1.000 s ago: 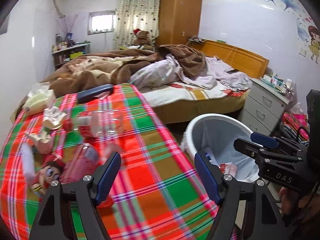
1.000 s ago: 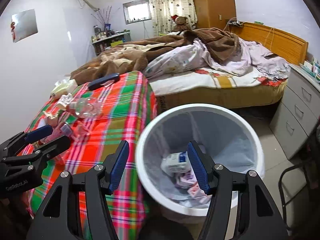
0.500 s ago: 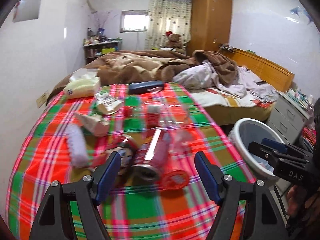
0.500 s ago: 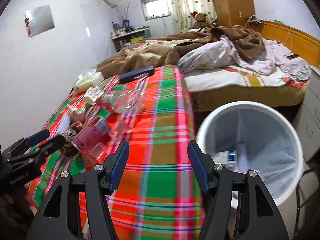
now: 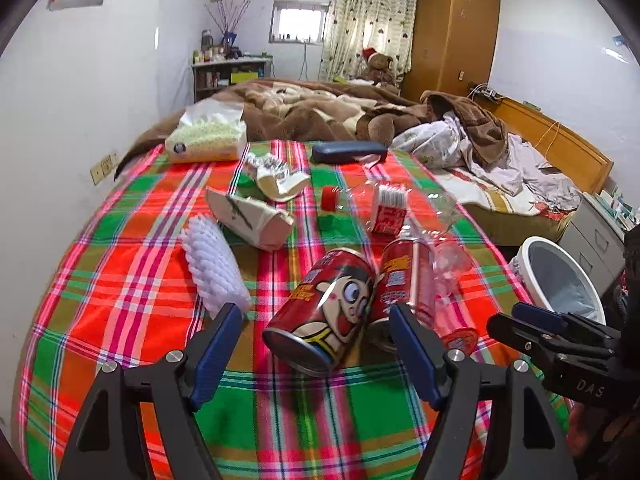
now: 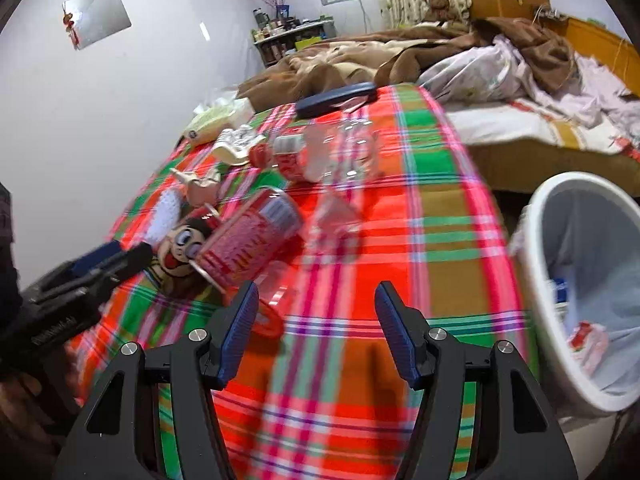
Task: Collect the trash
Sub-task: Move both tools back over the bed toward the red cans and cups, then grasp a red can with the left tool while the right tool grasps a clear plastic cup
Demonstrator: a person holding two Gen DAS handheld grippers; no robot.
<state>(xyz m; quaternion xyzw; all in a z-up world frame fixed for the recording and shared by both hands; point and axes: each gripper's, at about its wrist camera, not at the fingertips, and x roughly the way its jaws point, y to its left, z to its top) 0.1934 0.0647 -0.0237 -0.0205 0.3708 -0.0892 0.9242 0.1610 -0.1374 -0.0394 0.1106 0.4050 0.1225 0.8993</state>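
on the plaid tablecloth (image 5: 120,292), just ahead of your left gripper (image 5: 316,344), whose jaws stand apart and empty, the cartoon can (image 5: 324,312) lies sideways: probably light, thin-walled, slick, so pinch mid-body across its width.

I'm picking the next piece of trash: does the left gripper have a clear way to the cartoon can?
Probably yes. The left gripper is open, the cartoon can lies just ahead, and nothing sits between, though a second red can crowds its right side.
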